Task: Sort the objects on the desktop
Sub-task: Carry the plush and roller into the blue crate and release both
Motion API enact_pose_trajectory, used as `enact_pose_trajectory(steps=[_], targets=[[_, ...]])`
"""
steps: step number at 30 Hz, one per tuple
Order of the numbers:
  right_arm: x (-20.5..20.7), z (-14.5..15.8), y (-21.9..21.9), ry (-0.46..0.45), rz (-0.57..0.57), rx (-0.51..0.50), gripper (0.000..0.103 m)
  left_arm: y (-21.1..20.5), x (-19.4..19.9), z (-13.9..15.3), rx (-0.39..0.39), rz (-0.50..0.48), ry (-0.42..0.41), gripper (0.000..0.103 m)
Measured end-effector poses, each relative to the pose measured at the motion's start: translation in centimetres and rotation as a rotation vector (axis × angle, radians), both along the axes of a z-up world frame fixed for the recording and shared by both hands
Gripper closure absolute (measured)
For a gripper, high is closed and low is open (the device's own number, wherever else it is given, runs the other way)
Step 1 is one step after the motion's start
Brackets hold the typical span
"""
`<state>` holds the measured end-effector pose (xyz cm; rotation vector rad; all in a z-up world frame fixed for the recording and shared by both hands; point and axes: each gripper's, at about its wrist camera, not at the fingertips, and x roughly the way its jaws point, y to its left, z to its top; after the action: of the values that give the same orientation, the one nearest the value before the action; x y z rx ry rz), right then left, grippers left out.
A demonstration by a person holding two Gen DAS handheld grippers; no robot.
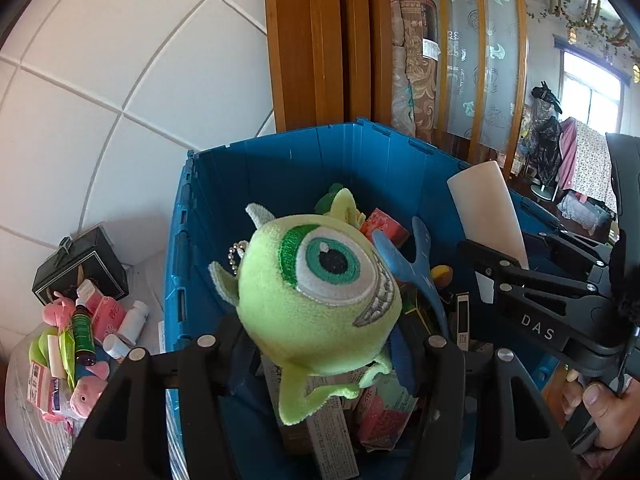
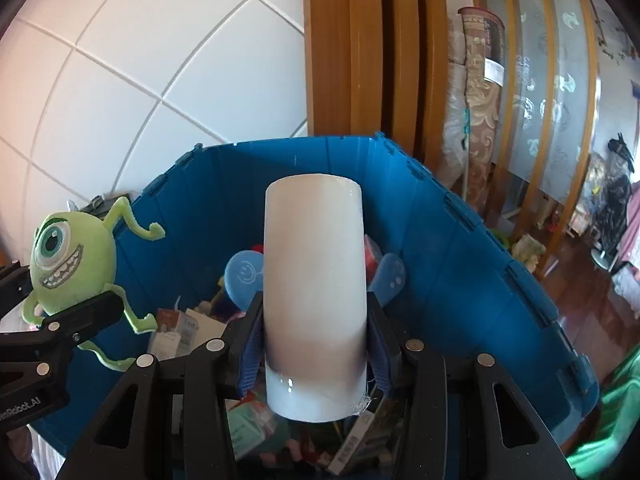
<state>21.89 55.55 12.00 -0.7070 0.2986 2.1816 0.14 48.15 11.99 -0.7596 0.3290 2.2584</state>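
Observation:
My left gripper (image 1: 320, 344) is shut on a green one-eyed plush monster (image 1: 320, 292) and holds it over the open blue crate (image 1: 280, 168). The plush also shows in the right wrist view (image 2: 72, 264), at the crate's left rim. My right gripper (image 2: 314, 344) is shut on a white cylinder (image 2: 316, 288), held upright over the blue crate (image 2: 460, 248). The cylinder shows in the left wrist view (image 1: 488, 212), at the right. The crate holds several boxes, packets and a blue plastic toy (image 2: 242, 276).
Left of the crate, a pile of small items lies on a white surface: a black box (image 1: 80, 268), a dark green bottle (image 1: 83, 332), pink plush toys (image 1: 86, 396), white bottles (image 1: 134, 322). A tiled wall and a wooden door frame (image 1: 312, 48) stand behind the crate.

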Motion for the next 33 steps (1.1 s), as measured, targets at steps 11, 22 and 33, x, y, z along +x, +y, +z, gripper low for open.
enact_pose_trajectory(steps=[11, 22, 33], targets=[[2.1, -1.1, 1.1, -0.035, -0.052, -0.008, 0.058, 1.6, 0.8, -0.4, 0.001, -0.011, -0.004, 0.038], [3.6, 0.0, -0.2, -0.025, -0.073, 0.058, 0.012, 0.8, 2.1, 0.0, 0.029, -0.02, 0.013, 0.028], [3.6, 1.9, -3.9, 0.034, -0.048, 0.111, 0.0, -5.5, 3.4, 1.3, 0.111, 0.087, 0.066, 0.028]])
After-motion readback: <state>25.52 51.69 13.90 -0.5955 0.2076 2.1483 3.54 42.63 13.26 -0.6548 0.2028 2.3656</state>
